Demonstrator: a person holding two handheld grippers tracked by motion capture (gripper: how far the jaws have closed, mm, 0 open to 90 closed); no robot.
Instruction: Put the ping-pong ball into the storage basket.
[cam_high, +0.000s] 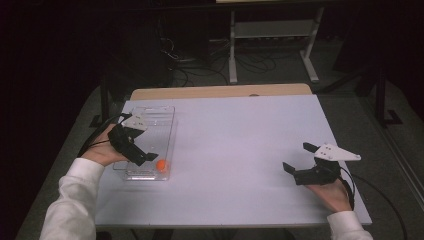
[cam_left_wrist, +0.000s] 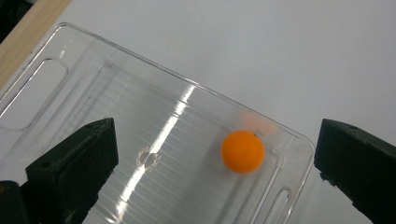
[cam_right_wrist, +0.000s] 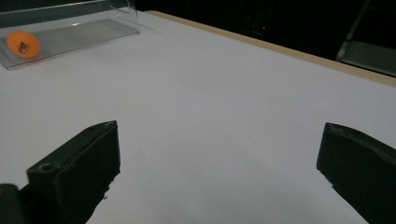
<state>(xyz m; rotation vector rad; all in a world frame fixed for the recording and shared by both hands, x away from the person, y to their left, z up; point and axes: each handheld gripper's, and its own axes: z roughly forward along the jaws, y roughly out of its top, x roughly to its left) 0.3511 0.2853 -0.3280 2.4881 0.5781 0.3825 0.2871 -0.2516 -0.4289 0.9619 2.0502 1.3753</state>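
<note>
The left gripper (cam_high: 134, 146) has its jaws spread wide with nothing between them, and it hangs over the clear plastic tray (cam_high: 169, 131) near the worktop's left edge. In the left gripper view the two black jaws frame the orange ball (cam_left_wrist: 242, 151), which lies apart from both of them on the tray's ribbed floor, close to the tray's near end wall. That framing looks deliberate: the hand is tilted so the jaws point down into the tray with the ball roughly on their line, which would suit either reaching in for the ball or having just let it drop there; which of the two cannot be told from this moment alone.

The right gripper (cam_high: 300, 160) is also open and holds nothing. It rests low by the worktop's (cam_high: 250, 140) right front corner, well apart from the tray, and its jaws point across the bare white surface toward the tray. In the right gripper view the ball (cam_right_wrist: 23, 44) sits far off behind the tray's clear wall. I judge this hand to be parked out of the way, leaving the tray to the left one

The tray lies lengthwise, its long side running away from the person, so its near end is in easy reach of the left hand (cam_high: 100, 152)
</note>
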